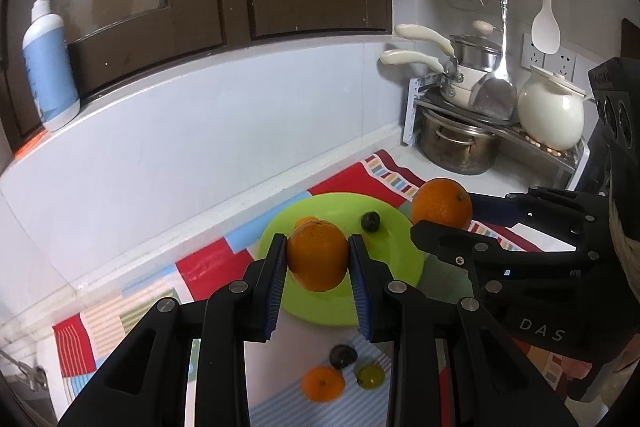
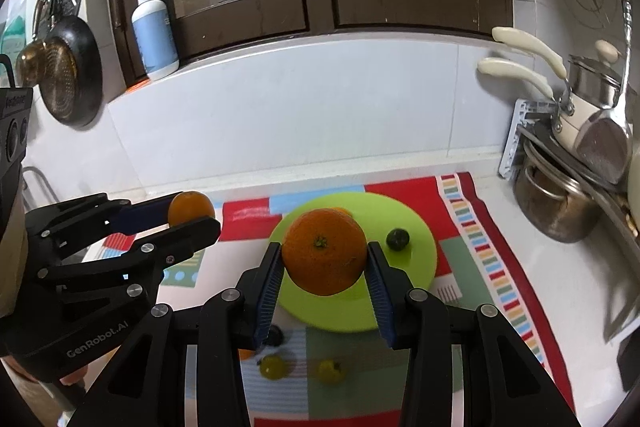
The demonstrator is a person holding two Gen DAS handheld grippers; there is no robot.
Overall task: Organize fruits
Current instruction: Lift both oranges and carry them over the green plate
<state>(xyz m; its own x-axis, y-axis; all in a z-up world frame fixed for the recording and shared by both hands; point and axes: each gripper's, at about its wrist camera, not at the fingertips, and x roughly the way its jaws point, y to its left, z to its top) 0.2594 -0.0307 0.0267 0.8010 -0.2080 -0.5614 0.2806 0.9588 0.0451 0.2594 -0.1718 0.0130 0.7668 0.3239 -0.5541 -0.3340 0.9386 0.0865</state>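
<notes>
My left gripper (image 1: 318, 253) is shut on a small orange (image 1: 318, 263) and holds it in the air over the near part of a green plate (image 1: 396, 259). To its right, my right gripper (image 1: 434, 217) is shut on a larger orange (image 1: 442, 201), just past the plate's right rim. In the right wrist view that larger orange (image 2: 324, 253) sits between the blue pads, above the plate (image 2: 416, 227). On the plate lie a dark fruit (image 2: 398, 239) and a small orange (image 2: 342, 211), mostly hidden. The left gripper (image 2: 192, 213) with its orange (image 2: 191, 206) is at the left.
Loose on the patchwork cloth (image 2: 496, 267) in front of the plate are a dark fruit (image 1: 343, 355), a small orange (image 1: 323, 383) and yellow-green fruits (image 2: 274, 365). A rack of pots (image 1: 460, 143) stands at the back right. A pump bottle (image 1: 50, 67) is on the ledge.
</notes>
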